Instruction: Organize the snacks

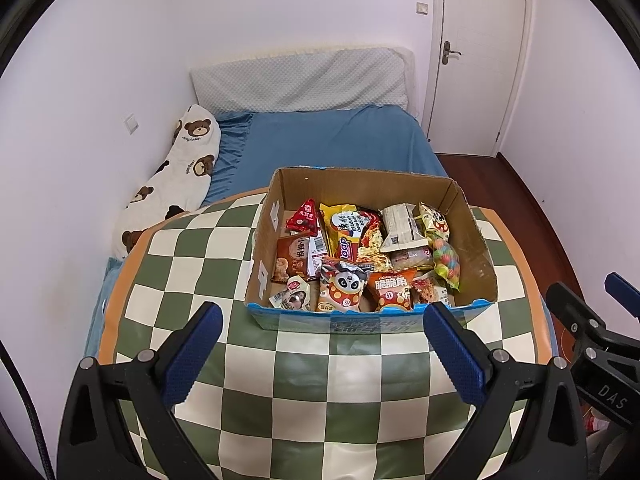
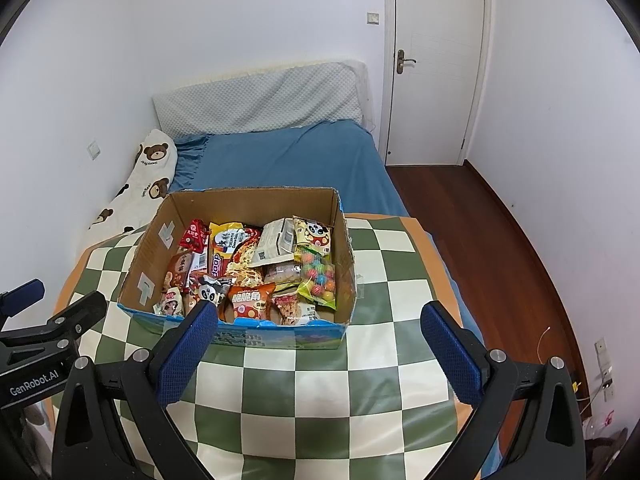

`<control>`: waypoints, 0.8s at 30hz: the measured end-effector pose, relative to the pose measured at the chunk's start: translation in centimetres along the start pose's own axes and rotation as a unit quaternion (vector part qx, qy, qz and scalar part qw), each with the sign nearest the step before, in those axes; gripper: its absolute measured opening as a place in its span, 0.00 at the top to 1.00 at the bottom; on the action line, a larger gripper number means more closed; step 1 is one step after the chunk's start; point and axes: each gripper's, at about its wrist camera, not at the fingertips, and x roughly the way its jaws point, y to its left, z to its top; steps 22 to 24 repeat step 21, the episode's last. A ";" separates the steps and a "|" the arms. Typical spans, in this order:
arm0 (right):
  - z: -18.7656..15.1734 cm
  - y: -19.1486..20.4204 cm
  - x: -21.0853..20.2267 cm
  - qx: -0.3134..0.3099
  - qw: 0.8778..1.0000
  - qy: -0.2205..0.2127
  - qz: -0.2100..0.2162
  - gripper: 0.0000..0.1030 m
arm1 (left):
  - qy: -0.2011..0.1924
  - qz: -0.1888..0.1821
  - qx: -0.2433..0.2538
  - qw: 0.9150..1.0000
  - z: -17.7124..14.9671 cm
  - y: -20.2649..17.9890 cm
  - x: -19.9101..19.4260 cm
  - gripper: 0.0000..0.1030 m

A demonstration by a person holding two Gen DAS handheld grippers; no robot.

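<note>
An open cardboard box (image 1: 474, 240) (image 2: 344, 264) stands on a green and cream checked cloth. It holds several snack packets: a panda packet (image 1: 342, 284) (image 2: 210, 292), an orange packet (image 1: 390, 290) (image 2: 250, 302), a bag of coloured sweets (image 1: 444, 260) (image 2: 316, 276) and a yellow packet (image 1: 340, 228) (image 2: 228, 240). My left gripper (image 1: 322, 334) is open and empty, just in front of the box. My right gripper (image 2: 318, 334) is open and empty, at the box's near wall; its left finger (image 2: 188, 352) overlaps the box's front edge.
The checked cloth (image 1: 312, 392) (image 2: 320, 392) covers the near part of a bed with a blue sheet (image 1: 332, 140) (image 2: 288, 160). A bear-print pillow (image 1: 180, 176) (image 2: 148, 176) lies at the left wall. Wood floor (image 2: 480, 232) and a white door (image 2: 436, 60) are to the right.
</note>
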 end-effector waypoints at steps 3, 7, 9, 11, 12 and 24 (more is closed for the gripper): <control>-0.1 0.0 -0.1 0.000 1.000 0.000 -0.001 0.00 | -0.001 0.003 0.000 1.000 0.0 0.0 -0.1 0.00; -0.2 -0.1 -0.4 0.004 1.000 0.002 0.000 0.00 | -0.001 0.005 0.001 1.000 -0.1 0.0 -0.2 0.00; -0.2 -0.2 -0.4 0.005 1.000 0.002 0.000 0.00 | -0.001 0.005 0.001 1.000 -0.1 -0.1 -0.2 0.00; -0.2 -0.2 -0.5 0.006 1.000 0.002 0.000 0.00 | -0.001 0.006 0.000 1.000 -0.2 0.0 -0.2 0.00; -0.2 -0.2 -0.5 0.006 1.000 0.002 0.000 0.00 | -0.001 0.006 0.000 1.000 -0.2 0.0 -0.2 0.00; -0.3 -0.2 -0.6 0.006 1.000 0.002 0.000 0.00 | -0.002 0.006 0.001 1.000 -0.5 -0.2 -0.4 0.00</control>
